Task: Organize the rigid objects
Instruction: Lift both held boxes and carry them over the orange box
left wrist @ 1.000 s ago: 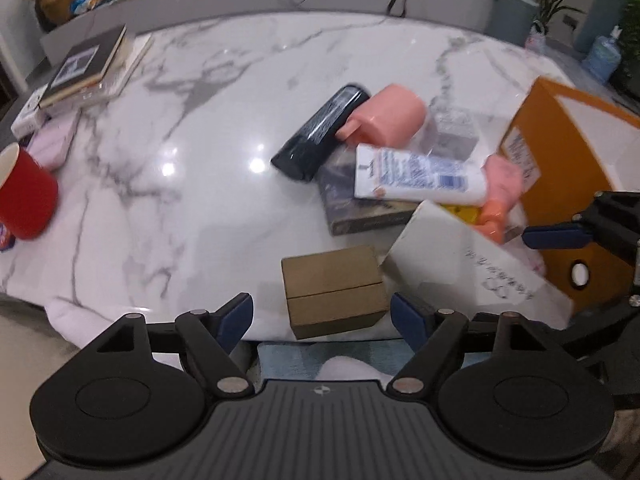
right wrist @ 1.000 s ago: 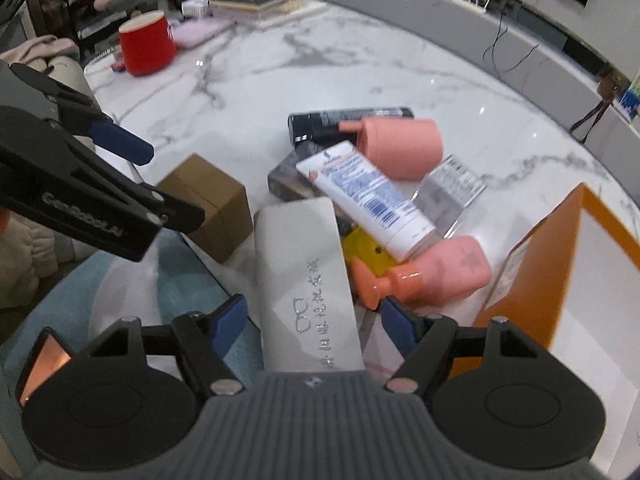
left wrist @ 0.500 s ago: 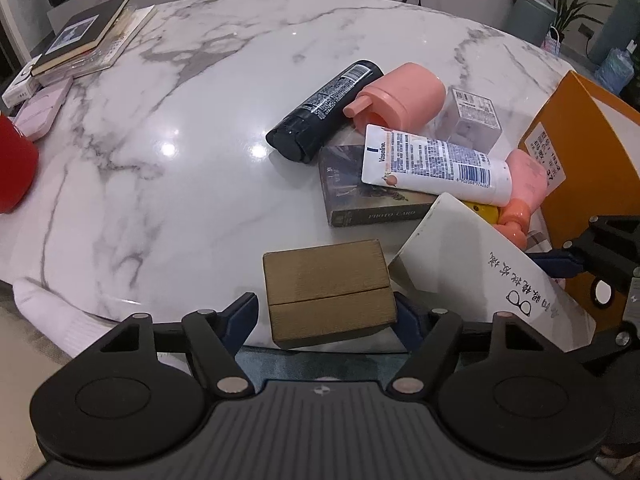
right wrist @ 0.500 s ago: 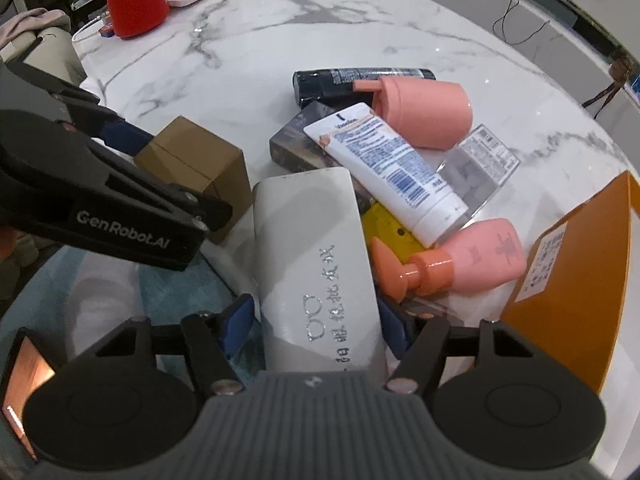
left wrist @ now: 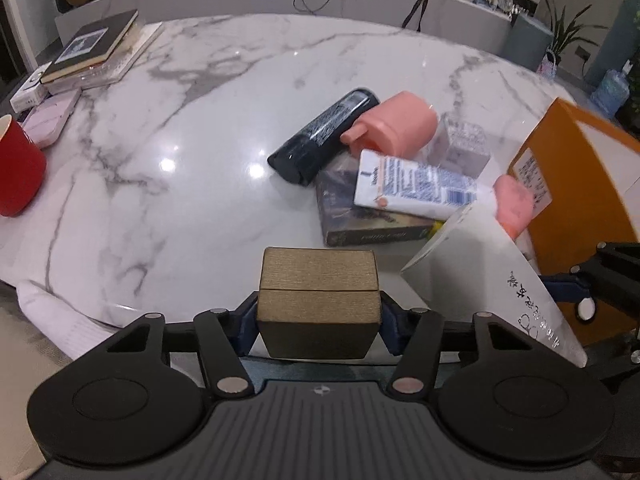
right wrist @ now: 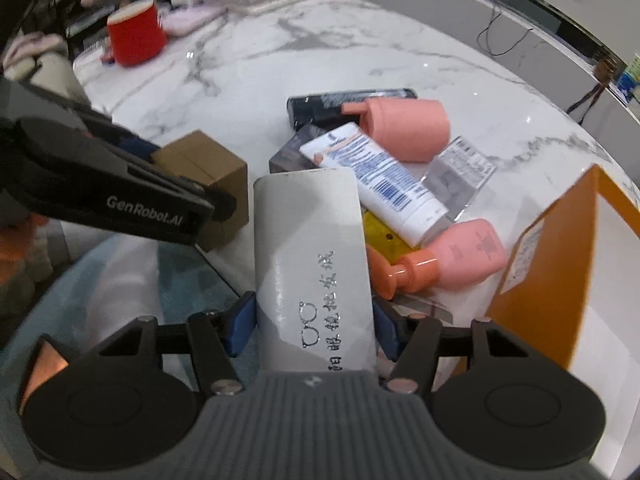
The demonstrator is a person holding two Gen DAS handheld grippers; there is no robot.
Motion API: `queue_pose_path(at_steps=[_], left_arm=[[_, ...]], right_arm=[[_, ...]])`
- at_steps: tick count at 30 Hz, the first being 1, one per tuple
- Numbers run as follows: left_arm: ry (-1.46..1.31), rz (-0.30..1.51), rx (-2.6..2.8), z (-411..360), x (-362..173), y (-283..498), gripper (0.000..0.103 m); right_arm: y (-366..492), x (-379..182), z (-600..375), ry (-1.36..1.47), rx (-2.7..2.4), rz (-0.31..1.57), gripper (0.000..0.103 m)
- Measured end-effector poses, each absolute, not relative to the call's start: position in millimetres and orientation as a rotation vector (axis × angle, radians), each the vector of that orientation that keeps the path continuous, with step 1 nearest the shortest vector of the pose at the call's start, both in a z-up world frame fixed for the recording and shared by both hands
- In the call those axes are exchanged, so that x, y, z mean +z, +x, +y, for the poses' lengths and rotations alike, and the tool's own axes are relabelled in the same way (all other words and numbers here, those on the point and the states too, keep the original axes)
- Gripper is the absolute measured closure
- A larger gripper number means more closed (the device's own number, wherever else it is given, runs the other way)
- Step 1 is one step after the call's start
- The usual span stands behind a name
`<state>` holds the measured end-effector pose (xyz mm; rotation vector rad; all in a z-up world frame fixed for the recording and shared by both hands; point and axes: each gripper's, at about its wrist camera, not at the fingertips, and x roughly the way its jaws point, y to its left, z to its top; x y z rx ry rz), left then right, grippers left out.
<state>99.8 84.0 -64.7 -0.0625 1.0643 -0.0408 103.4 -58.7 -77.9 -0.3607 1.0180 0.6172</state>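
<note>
My left gripper is shut on a small brown box and holds it at the table's near edge; the box also shows in the right wrist view. My right gripper is shut on a white glasses case with silver lettering, tilted up off the table; it also shows in the left wrist view. Behind them lies a pile: a black tube, a pink cap-shaped container, a white tube, a dark flat box, a clear box, a pink pump bottle.
An open orange box stands at the right, also in the right wrist view. A red cup, a pink case and stacked books sit at the far left of the marble table.
Both grippers closed: the left on the brown box, the right on the white case. Both objects have lifted slightly off the table.
</note>
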Motion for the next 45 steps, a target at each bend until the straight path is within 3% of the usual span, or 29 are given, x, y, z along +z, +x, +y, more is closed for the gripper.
queue_pose_path(at_steps=[18,27,36,45], left_arm=[[-0.027,0.837,-0.168,45,17,64,0.036],[0.039,0.776,-0.281,3,63,84,0.036],[0.196,0.783,-0.465,-79,75,117,0.036],[0.42,0.798,-0.635,-148,45,140,0.036]], right_arm=[[73,22,-117,-0.184,0.506,0.754,0.043],[82,74,-181,-0.068,0.404,0.67,0.043],[107,56,-257,0.016,0.238,0.753,0.043],[130,11,-299,0.113,0.185,0.866,0.043]])
